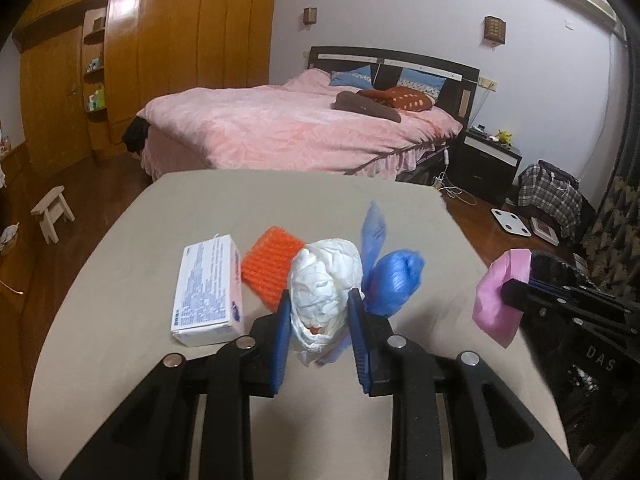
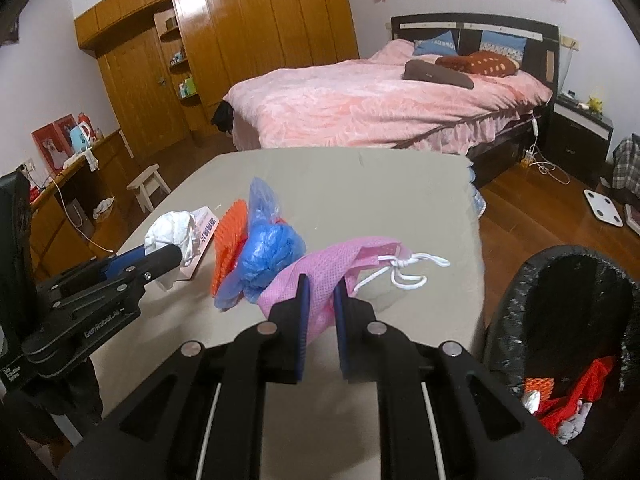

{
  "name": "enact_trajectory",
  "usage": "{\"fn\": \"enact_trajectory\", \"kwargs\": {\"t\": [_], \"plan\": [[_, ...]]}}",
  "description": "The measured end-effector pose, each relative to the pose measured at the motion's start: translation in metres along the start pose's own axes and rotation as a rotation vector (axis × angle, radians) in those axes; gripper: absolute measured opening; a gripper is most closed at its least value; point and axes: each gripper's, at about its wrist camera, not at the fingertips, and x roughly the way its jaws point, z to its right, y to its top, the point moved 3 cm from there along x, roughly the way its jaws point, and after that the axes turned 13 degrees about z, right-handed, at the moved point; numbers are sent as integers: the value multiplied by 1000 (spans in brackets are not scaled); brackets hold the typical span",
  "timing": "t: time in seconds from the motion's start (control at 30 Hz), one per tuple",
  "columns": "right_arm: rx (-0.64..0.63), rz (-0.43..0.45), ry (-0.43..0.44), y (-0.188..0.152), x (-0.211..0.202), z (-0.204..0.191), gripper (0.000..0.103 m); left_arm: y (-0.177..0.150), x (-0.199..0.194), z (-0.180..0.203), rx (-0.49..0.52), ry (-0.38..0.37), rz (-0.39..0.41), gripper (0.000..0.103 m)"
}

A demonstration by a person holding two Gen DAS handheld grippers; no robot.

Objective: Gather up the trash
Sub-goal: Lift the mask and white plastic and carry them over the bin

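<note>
My left gripper [image 1: 319, 300] is shut on a crumpled white plastic bag [image 1: 324, 280] above the beige table [image 1: 120, 280]; it also shows in the right wrist view [image 2: 172, 234]. My right gripper [image 2: 320, 286] is shut on a pink mesh drawstring bag [image 2: 320, 272], seen in the left wrist view [image 1: 498, 296] too. A crumpled blue plastic bag [image 1: 394, 280] [image 2: 266, 258], an orange mesh pad [image 1: 270, 264] [image 2: 228, 248] and a white box [image 1: 208, 284] lie on the table. A black-lined trash bin [image 2: 560, 320] holding red and orange scraps stands right of the table.
A pink bed [image 1: 288, 128] stands beyond the table. A wooden wardrobe [image 1: 160, 60] lines the left wall. A small stool [image 1: 52, 210], a black nightstand [image 1: 486, 160], a white scale [image 1: 512, 222] and a plaid bag [image 1: 548, 192] are on the wooden floor.
</note>
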Motion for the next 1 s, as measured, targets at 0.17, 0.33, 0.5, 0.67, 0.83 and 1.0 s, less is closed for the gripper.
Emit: {"fn": "enact_trajectory", "kwargs": {"t": [0.17, 0.33, 0.5, 0.67, 0.83, 1.0], "plan": [[-1, 24, -12, 8, -11, 6, 12, 9, -1, 15, 10, -19, 15, 27], [-1, 47, -34, 15, -25, 15, 12, 15, -4, 29, 21, -42, 27, 27], [4, 66, -60, 19, -37, 28, 12, 21, -5, 46, 33, -73, 35, 27], [7, 85, -96, 21, -51, 44, 12, 25, -6, 65, 40, -98, 48, 27], [23, 106, -144, 23, -70, 65, 12, 29, -9, 88, 56, -136, 60, 27], [40, 123, -208, 21, -92, 90, 12, 35, -11, 115, 70, -180, 71, 27]]}}
